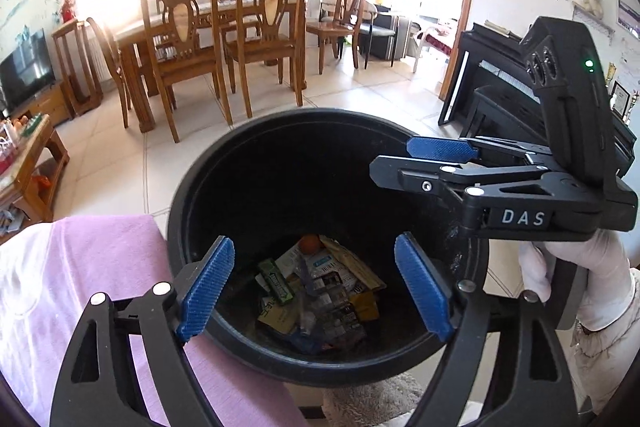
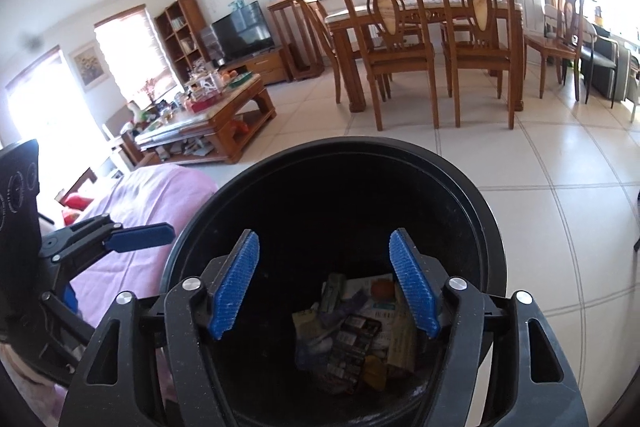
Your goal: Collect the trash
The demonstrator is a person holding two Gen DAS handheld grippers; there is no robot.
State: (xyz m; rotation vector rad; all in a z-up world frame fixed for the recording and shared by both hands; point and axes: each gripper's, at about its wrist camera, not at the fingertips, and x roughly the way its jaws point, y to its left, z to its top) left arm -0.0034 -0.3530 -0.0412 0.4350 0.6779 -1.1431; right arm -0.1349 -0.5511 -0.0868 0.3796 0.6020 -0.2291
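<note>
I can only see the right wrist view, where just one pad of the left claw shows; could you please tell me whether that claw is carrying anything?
Observer: No. In the left wrist view the left claw is open above the black bin, with nothing between its pads.
Operator: Thank you. What is holding the right claw?
Observer: A hand in a white glove grips the handle under the right claw.
Operator: Is there anything on that side of the bin that I should know about?
Observer: A black piano stands beyond the right claw, beside the doorway.
</note>
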